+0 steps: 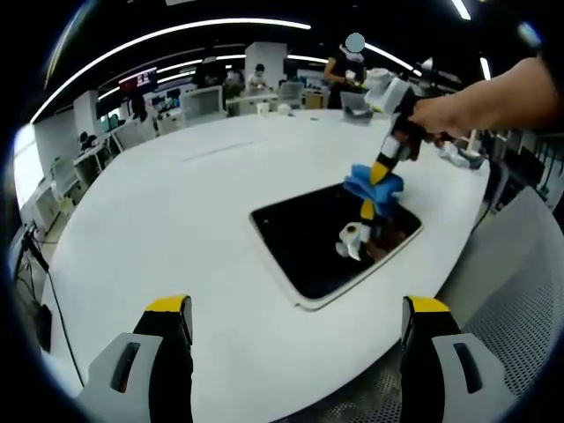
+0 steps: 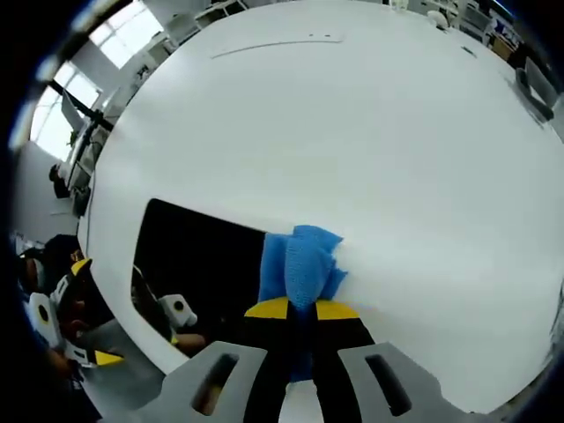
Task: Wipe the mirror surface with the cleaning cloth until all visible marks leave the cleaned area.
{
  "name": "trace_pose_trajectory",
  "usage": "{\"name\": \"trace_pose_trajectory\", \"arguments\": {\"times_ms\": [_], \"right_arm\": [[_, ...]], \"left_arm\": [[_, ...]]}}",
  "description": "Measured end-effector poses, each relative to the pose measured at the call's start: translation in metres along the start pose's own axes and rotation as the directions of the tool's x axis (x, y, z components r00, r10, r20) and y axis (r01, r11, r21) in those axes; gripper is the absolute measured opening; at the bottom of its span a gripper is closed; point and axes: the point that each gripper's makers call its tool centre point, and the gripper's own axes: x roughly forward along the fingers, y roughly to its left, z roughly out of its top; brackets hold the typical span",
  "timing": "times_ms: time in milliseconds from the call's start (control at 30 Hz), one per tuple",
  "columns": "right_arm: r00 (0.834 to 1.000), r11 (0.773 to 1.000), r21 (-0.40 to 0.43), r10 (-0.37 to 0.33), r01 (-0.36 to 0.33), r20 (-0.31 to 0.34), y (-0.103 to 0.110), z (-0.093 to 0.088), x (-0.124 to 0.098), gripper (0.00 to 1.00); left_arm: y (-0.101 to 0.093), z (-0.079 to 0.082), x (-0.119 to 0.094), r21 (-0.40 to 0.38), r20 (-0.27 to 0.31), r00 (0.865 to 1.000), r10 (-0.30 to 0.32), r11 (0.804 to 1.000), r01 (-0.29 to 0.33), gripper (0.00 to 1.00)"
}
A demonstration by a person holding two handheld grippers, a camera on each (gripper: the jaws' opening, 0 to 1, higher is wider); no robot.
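A dark rectangular mirror (image 1: 304, 242) with a white rim lies flat on the white table (image 1: 176, 203). My right gripper (image 1: 381, 172) comes down from the upper right, shut on a blue cleaning cloth (image 1: 374, 187) that presses on the mirror's far edge. In the right gripper view the blue cloth (image 2: 300, 264) bunches between the shut yellow-tipped jaws of my right gripper (image 2: 300, 308), at the border of the mirror (image 2: 198, 260). My left gripper (image 1: 295, 308) is open, held back over the table's near edge, with nothing between its jaws.
A person's hand (image 1: 467, 101) holds the right gripper. The mirror reflects the gripper. Desks, chairs and monitors stand beyond the table, with a person (image 1: 348, 70) at the back. A grey mesh chair (image 1: 520, 291) sits at the right. The left gripper (image 2: 53, 326) shows low left.
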Motion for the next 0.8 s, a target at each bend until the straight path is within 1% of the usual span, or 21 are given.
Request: {"name": "trace_pose_trajectory", "arguments": {"times_ms": [233,333,433,533,667,800], "right_arm": [[1.000,1.000,0.002,0.002,-0.002,0.027,-0.004,0.008,-0.014,0.03],[0.999,1.000,0.006,-0.002,0.002,0.037,-0.008,0.007,-0.021,0.03],[0.999,1.000,0.016,-0.003,0.003,0.038,-0.016,0.005,-0.022,0.03],[0.999,0.999,0.034,-0.020,0.019,0.029,-0.030,-0.003,-0.023,0.03],[0.999,0.996,0.072,-0.049,0.048,0.008,-0.055,-0.018,-0.022,0.03],[0.998,0.994,0.091,-0.060,0.060,0.001,-0.067,-0.027,-0.023,0.03]], "left_arm": [[-0.001,0.000,-0.001,0.006,-0.005,1.000,0.001,1.000,-0.001,0.99],[-0.001,0.000,-0.001,0.007,-0.005,1.000,0.003,1.000,-0.003,0.99],[-0.001,0.000,-0.001,0.007,-0.006,1.000,0.004,1.000,-0.004,0.99],[0.000,0.001,-0.002,0.006,-0.004,1.000,0.008,1.000,-0.008,0.99],[-0.001,0.001,-0.002,0.007,-0.004,1.000,0.009,1.000,-0.009,0.99],[0.000,0.001,-0.002,0.008,-0.003,1.000,0.009,1.000,-0.009,0.99]]}}
